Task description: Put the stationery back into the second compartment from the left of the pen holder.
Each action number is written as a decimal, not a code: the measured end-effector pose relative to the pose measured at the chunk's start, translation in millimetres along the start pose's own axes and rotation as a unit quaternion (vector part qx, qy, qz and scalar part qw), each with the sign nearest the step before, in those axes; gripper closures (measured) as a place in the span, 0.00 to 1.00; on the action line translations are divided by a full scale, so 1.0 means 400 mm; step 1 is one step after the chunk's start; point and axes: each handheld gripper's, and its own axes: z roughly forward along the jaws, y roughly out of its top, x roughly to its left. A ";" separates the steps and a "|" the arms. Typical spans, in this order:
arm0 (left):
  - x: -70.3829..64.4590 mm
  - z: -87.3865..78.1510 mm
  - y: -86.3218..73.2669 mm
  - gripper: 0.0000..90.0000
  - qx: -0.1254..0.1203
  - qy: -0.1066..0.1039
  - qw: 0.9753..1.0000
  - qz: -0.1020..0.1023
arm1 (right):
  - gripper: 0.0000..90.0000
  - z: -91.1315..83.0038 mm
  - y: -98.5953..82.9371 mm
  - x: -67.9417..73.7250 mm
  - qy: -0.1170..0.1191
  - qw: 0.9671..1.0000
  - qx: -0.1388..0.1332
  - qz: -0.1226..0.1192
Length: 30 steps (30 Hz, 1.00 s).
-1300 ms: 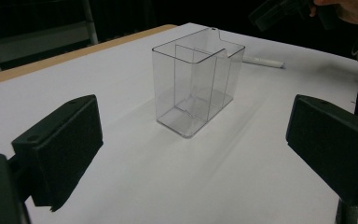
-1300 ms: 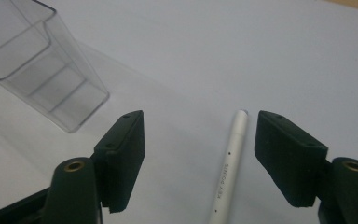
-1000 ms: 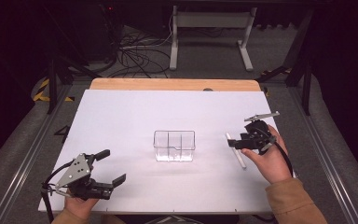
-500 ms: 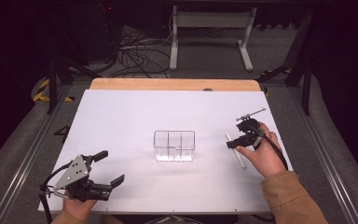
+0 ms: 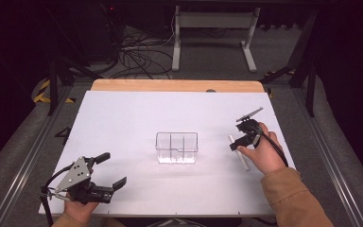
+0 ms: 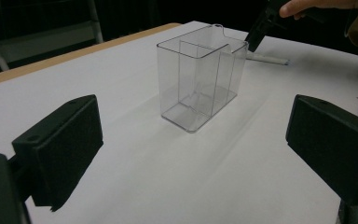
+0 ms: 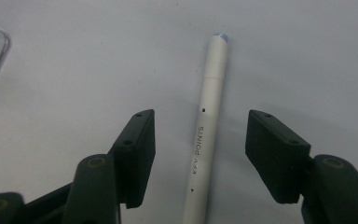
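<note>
landmark: clear divided bin (image 5: 177, 147), upright mid-table on the white table (image 5: 137, 113), three compartments by the look of it, nothing visible inside
pen: white pen (image 7: 205, 140) lying flat on the table, right of the bin, near it but not touching; in the high view (image 5: 239, 152) it runs roughly front-to-back, partly under the right gripper
pen detail: grey-blue tip points away from the right gripper's camera, print along the barrel reads "KEY POINTS" as far as I can tell
right gripper: right gripper (image 7: 200, 154) right of the bin, over the pen, tilted down at the table; jaws spread wide, one each side of the barrel, neither pad touching it, clear gap both sides
right gripper, high view: (image 5: 235, 145) sits at the pen's far half, hand (image 5: 260, 153) behind it, tan sleeve
left gripper: left gripper (image 5: 108, 169) front-left of the bin, well apart from it, near the table's front edge; jaws wide apart, holding nothing
left gripper view: looks across at the bin (image 6: 200, 79) between its two pads; pen (image 6: 268, 58) seen beyond the bin, right gripper's tip above it
</note>
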 end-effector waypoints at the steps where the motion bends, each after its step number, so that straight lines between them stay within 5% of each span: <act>1: 0.000 0.000 0.000 0.05 0.000 0.000 1.000 0.002 | 0.50 0.003 0.001 0.001 -0.001 1.000 0.003 0.001; 11: -0.002 0.003 -0.001 0.05 0.001 -0.001 1.000 0.000 | 0.60 0.034 0.018 -0.003 -0.004 0.999 0.036 0.001; 30: -0.002 0.006 -0.001 0.05 0.005 -0.001 1.000 0.005 | 0.87 0.050 0.026 -0.002 -0.027 0.997 0.051 0.053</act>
